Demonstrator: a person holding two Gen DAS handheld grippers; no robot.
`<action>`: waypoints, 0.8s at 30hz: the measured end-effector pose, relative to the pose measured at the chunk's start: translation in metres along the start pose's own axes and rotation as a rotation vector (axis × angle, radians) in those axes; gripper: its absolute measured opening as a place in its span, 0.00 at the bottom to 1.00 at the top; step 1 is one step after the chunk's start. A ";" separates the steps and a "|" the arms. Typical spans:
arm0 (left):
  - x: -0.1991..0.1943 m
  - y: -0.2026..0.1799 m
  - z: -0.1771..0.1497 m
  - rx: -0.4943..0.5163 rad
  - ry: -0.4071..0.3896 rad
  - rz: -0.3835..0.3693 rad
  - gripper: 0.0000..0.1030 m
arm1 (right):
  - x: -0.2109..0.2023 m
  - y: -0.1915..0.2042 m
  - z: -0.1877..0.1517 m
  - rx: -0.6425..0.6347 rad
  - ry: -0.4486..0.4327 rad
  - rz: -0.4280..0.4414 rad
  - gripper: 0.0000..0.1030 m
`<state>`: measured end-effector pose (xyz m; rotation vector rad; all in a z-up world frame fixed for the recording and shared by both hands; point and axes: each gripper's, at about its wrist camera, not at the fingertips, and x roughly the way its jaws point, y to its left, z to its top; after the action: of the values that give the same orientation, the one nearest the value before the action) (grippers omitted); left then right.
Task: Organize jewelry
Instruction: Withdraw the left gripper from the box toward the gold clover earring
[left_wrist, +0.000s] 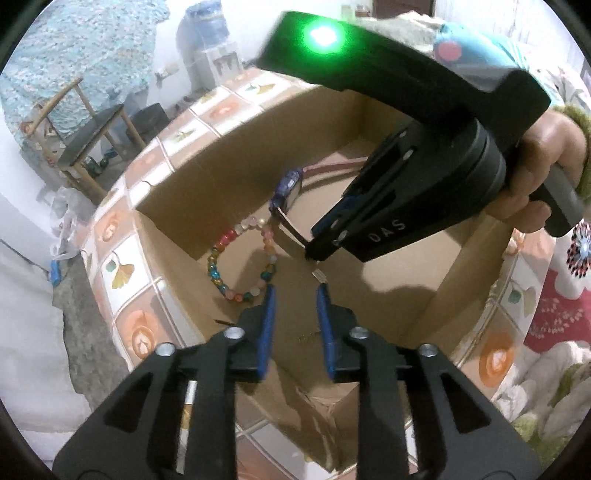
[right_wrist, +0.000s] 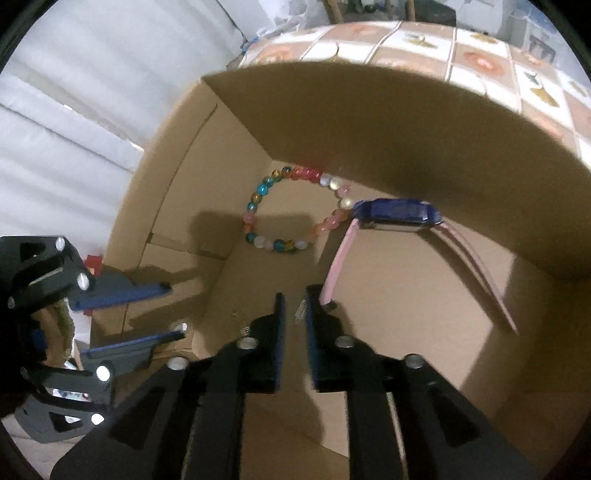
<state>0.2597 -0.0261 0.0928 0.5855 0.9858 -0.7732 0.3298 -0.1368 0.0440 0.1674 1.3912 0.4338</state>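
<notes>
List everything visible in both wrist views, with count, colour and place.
Open cardboard box: one, brown, on the tiled tabletop.
Multicoloured beaded bracelet: one, lying on the box floor near a corner.
Blue-cased wristwatch with pink strap: one, inside the box, touching the bracelet.
Small silvery piece: one, box floor; too small to identify.
Tiled tabletop: one, orange and white, beneath the box.
Wooden chair: one, background.
Left gripper: black, blue pads, open, empty.
Right gripper: same, open, empty.
Hand: one, holding the right gripper.

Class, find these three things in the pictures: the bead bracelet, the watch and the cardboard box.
bead bracelet (right_wrist: 255, 206): right wrist view, on the blue beads of its left side.
watch (right_wrist: 397, 214): right wrist view, on the blue case.
cardboard box (right_wrist: 369, 122): right wrist view, on the shaded far wall.
</notes>
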 end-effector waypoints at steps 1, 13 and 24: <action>-0.005 0.000 -0.001 -0.006 -0.018 0.003 0.30 | -0.005 0.000 -0.003 -0.002 -0.014 0.000 0.22; -0.091 -0.020 -0.073 -0.202 -0.341 -0.021 0.74 | -0.154 -0.007 -0.109 -0.064 -0.537 0.145 0.41; -0.037 -0.081 -0.124 -0.353 -0.235 -0.274 0.74 | -0.078 -0.041 -0.224 0.240 -0.485 0.144 0.41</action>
<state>0.1202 0.0279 0.0635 0.0513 0.9650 -0.8629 0.1112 -0.2358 0.0597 0.5369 0.9510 0.3160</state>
